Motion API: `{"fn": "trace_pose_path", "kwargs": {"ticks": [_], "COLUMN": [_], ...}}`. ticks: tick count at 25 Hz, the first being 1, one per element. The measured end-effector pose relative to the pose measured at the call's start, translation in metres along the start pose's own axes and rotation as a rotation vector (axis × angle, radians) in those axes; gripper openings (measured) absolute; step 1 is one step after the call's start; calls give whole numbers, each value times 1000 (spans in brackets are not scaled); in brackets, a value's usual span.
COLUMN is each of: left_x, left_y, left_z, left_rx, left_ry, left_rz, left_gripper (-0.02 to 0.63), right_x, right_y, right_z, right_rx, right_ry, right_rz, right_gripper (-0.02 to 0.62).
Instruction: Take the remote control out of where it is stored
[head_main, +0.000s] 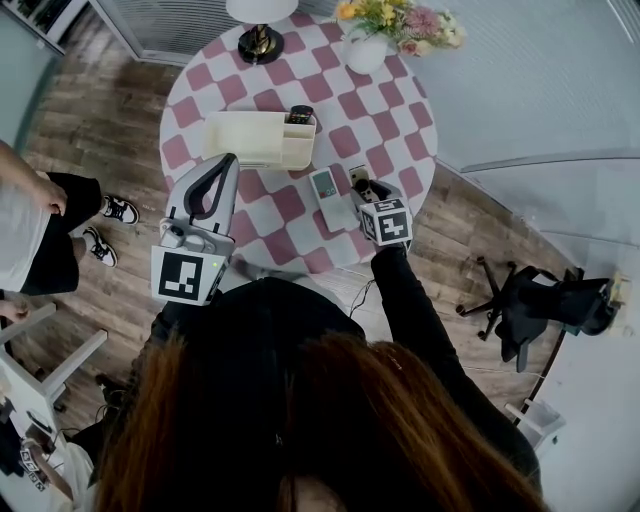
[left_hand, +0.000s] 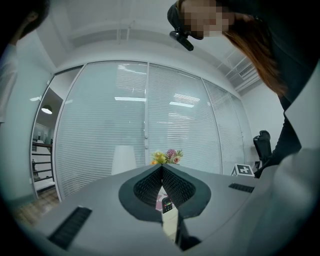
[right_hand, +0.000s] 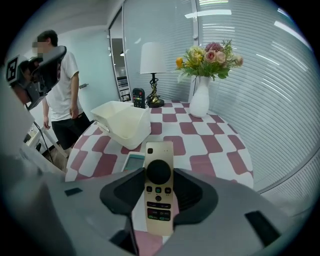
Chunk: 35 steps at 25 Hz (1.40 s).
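A cream remote control (right_hand: 159, 192) with a black round pad lies lengthwise between my right gripper's (right_hand: 159, 172) jaws, which are shut on its sides above the table. In the head view that gripper (head_main: 363, 189) is over the table's near right part, the cream remote (head_main: 357, 176) sticking out ahead of it. A cream storage box (head_main: 252, 138) stands mid-table with a dark remote (head_main: 299, 114) upright in its end compartment. My left gripper (head_main: 228, 162) hovers at the near left of the box, its jaws together (left_hand: 161, 167) and holding nothing.
A white remote with a screen (head_main: 326, 196) lies flat on the checked tablecloth (head_main: 390, 120) beside my right gripper. A white vase of flowers (right_hand: 200, 100) and a lamp (right_hand: 152, 65) stand at the far side. A person (right_hand: 62, 87) stands left of the table; an office chair (head_main: 530, 300) is on the right.
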<state>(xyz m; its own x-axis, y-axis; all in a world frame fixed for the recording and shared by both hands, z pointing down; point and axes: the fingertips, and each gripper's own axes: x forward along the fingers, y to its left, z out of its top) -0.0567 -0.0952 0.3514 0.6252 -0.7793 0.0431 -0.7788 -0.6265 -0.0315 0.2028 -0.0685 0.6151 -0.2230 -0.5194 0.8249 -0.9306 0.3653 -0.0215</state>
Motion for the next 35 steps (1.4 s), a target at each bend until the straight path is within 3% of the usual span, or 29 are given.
{"fn": "trace_pose_path", "kwargs": {"ticks": [12, 22, 35], "left_x": [-4, -5, -3], "left_y": [1, 5, 4], "left_z": [-1, -3, -3], "left_rx": [0, 3, 3], "left_ry": [10, 15, 14], "left_rz": [15, 27, 20], "left_gripper": [9, 9, 9], "right_x": [35, 57, 64], "right_y": [-1, -7, -5], "right_z": [-2, -17, -22], "right_rx": [5, -15, -20], "right_ry": [88, 167, 115], "right_rz": [56, 53, 82], "right_gripper": [187, 186, 189]}}
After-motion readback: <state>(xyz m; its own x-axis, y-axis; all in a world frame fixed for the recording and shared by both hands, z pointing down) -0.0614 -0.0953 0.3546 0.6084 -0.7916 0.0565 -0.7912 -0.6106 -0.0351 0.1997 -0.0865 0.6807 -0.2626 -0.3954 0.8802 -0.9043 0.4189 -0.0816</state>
